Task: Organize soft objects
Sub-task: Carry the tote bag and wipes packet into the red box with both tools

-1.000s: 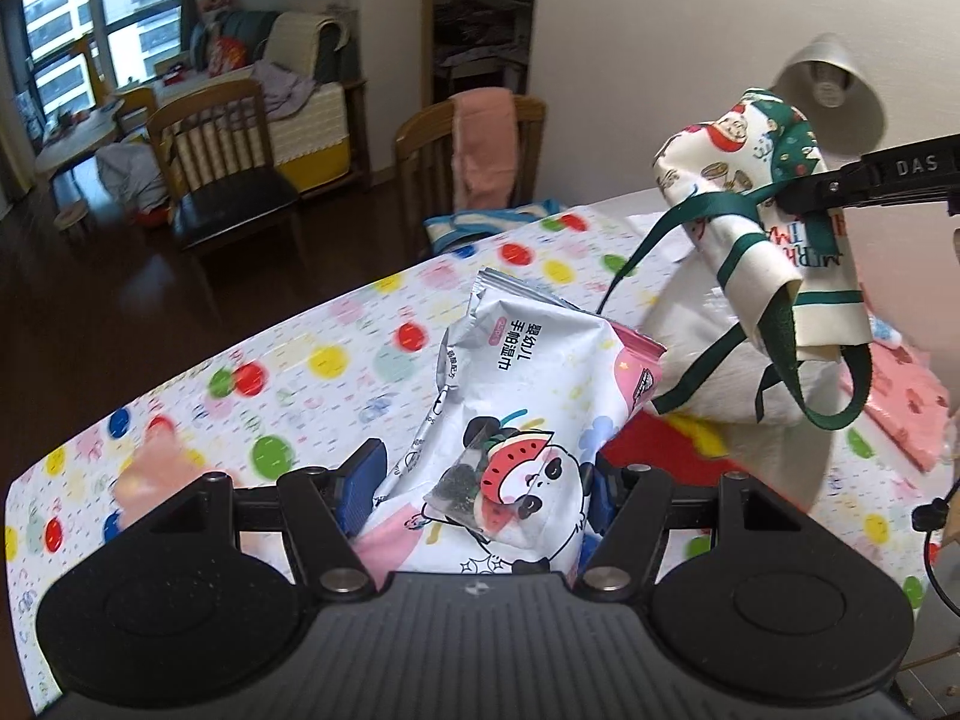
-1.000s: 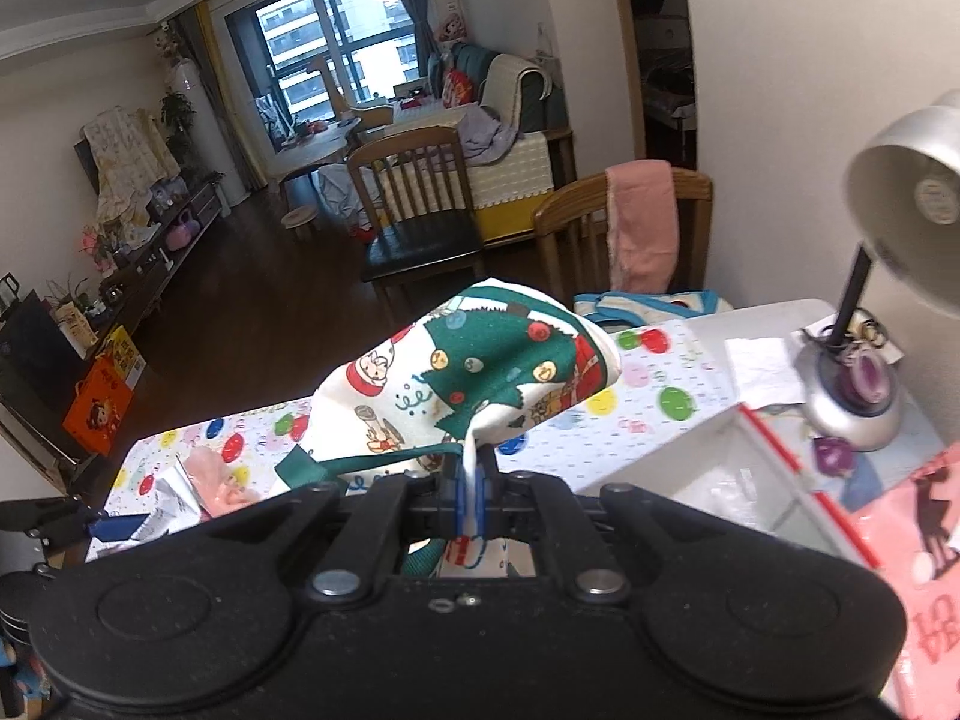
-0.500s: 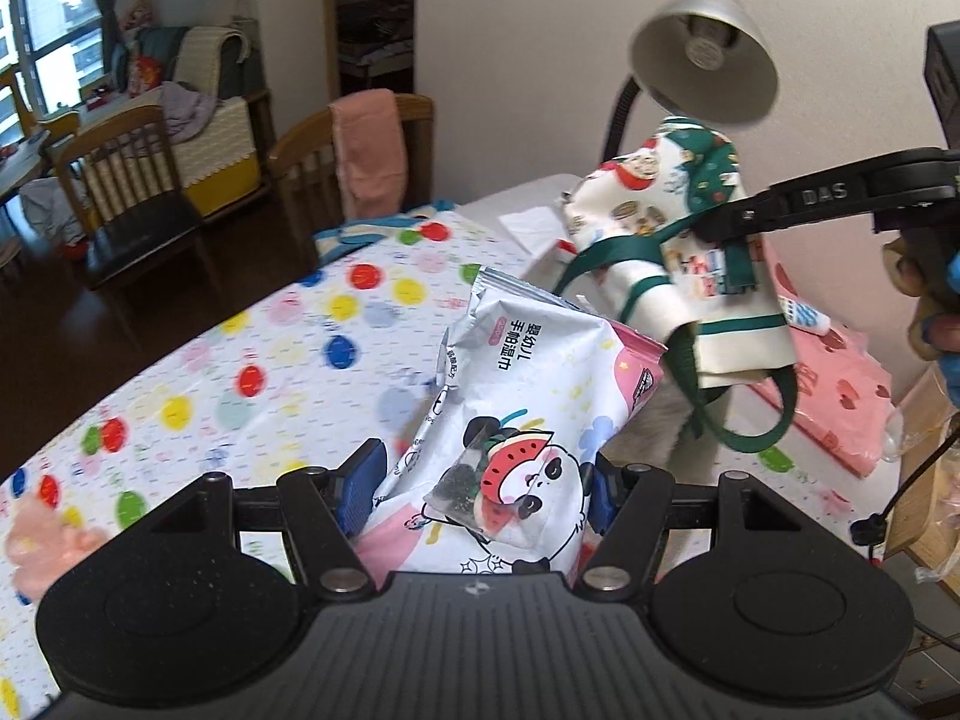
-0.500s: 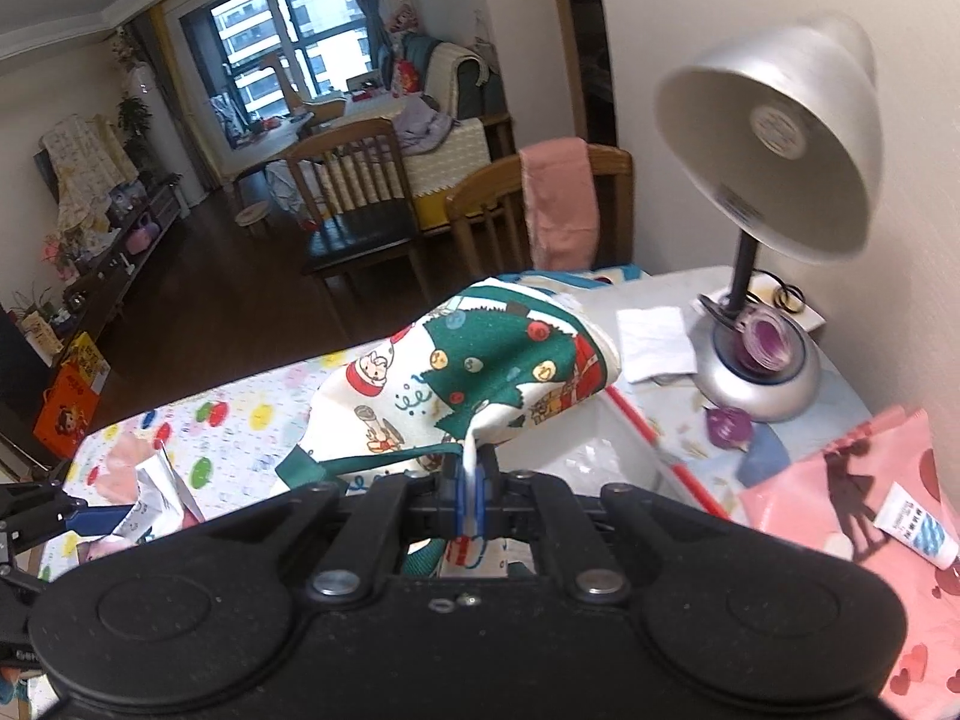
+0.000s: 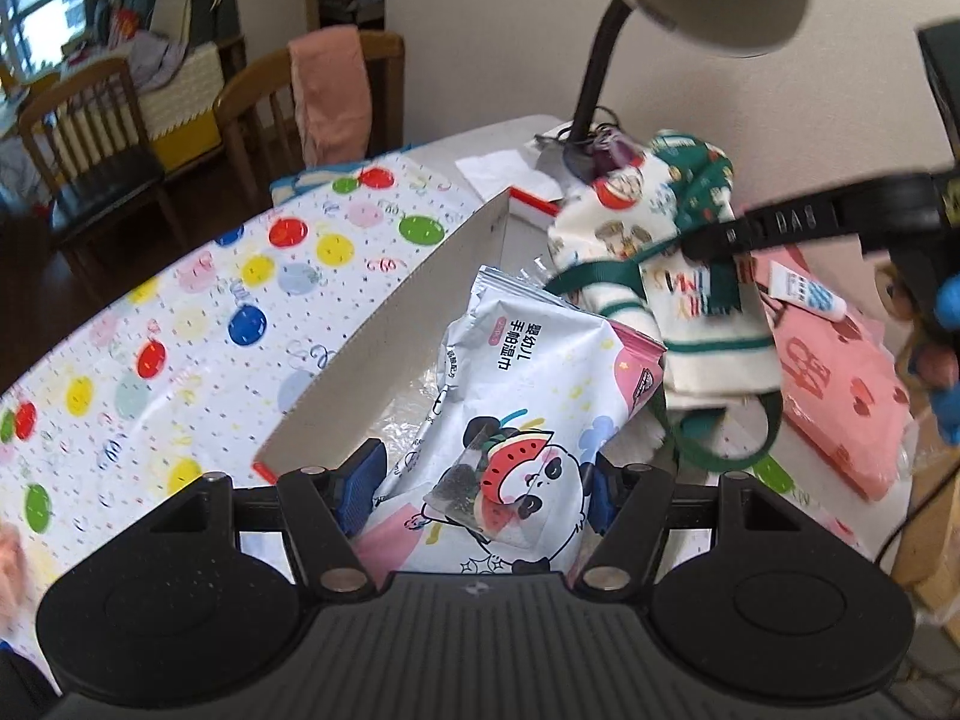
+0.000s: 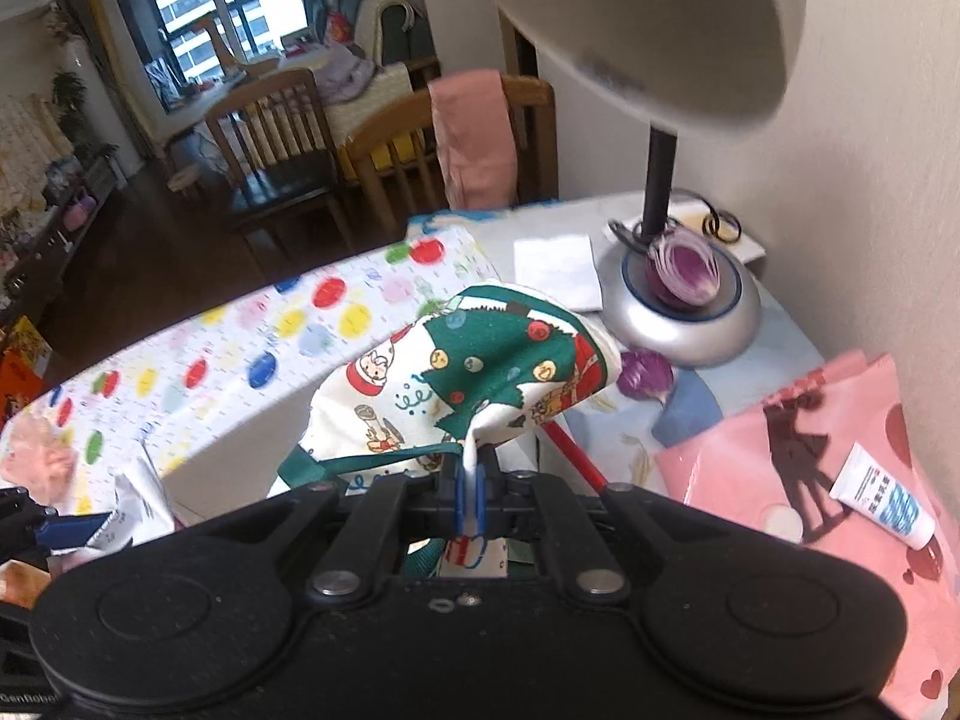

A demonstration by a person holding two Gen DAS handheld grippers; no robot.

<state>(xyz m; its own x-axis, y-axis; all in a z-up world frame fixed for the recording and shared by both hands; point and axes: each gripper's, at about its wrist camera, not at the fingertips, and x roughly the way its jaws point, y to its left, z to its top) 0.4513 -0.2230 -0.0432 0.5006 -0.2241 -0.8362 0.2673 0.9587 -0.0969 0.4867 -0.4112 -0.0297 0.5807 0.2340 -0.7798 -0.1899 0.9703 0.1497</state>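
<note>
Over the preceding second both grippers had travelled from above the spotted tablecloth (image 5: 198, 312) toward the wall end of the table, so that an open white box (image 5: 384, 324) with a red-trimmed rim now lay directly beneath them. The desk lamp (image 6: 678, 294), formerly distant, stood close by. The inspector judged this to mean that both items had been brought to their container and that release into it was the step at hand; neither item had been let go.

The left gripper (image 5: 480, 480) was clamped on the wet-wipes pack (image 5: 528, 396), its blue pads pressing the lower sides of the pack. The pack was held upright above the box interior, near its left wall. It was a soft foil pouch, white and pink, printed with a panda and watermelon, crinkled near its top seal.

The right gripper (image 6: 471, 495) was closed tight on a pinch of the Christmas-print cloth bag (image 6: 474, 378), seen in the left view (image 5: 660, 252) hanging over the far part of the box, just beside the pack. The bag was cream fabric with green trees and Santa figures, bunched and limp, with green straps looping below it.

A pink gift bag (image 6: 810, 450) carrying a small tube (image 6: 882, 495) lay to the right.
</note>
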